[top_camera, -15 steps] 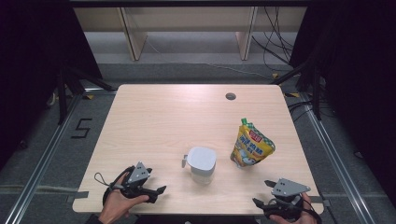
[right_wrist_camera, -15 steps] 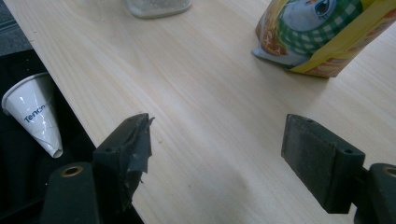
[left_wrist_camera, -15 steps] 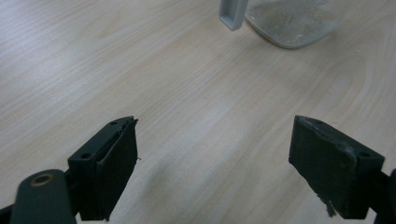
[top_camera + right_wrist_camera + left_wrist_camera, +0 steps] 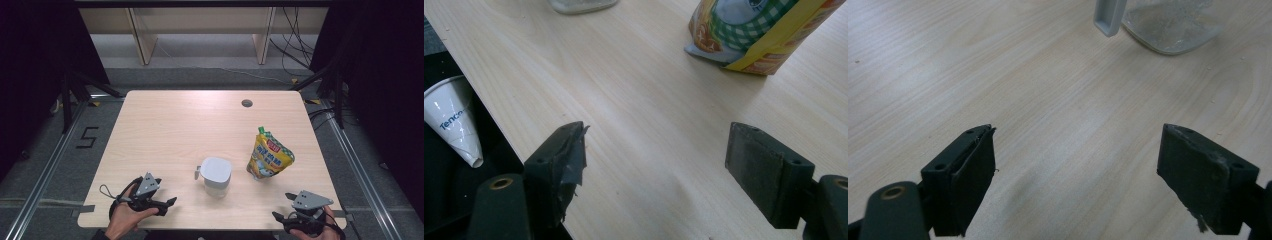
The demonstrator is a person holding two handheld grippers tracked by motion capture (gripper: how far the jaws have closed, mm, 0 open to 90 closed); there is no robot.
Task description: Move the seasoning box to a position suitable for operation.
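Resting low at the near edge of the table (image 4: 165,125), both grippers sit empty. Left gripper (image 4: 170,201) at about 7 o'clock from table centre, jaws spread wide with only bare wood between them; right gripper (image 4: 280,216) at about 5 o'clock, jaws likewise wide apart, nothing held. Clear jug (image 4: 216,176) with a white lid stands upright near 6 o'clock, handle turned toward the left gripper; the left gripper view catches the handle and the glassy base (image 4: 1173,25) ahead at its 1 o'clock. Yellow pouch (image 4: 269,156) stands just right of the jug, apart from it, leaning slightly, spout on top; its base shows in the right gripper view (image 4: 749,35) at 1 o'clock. A white paper cone (image 4: 454,120) lies below the table edge. Risks, as judged: the pouch is soft and top-heavy, so a squeeze high up or a sideways nudge would likely tip it; a glancing jaw on the jug's handle may spin or slide the jug; the two stand close, so reaching one carelessly may knock the other.
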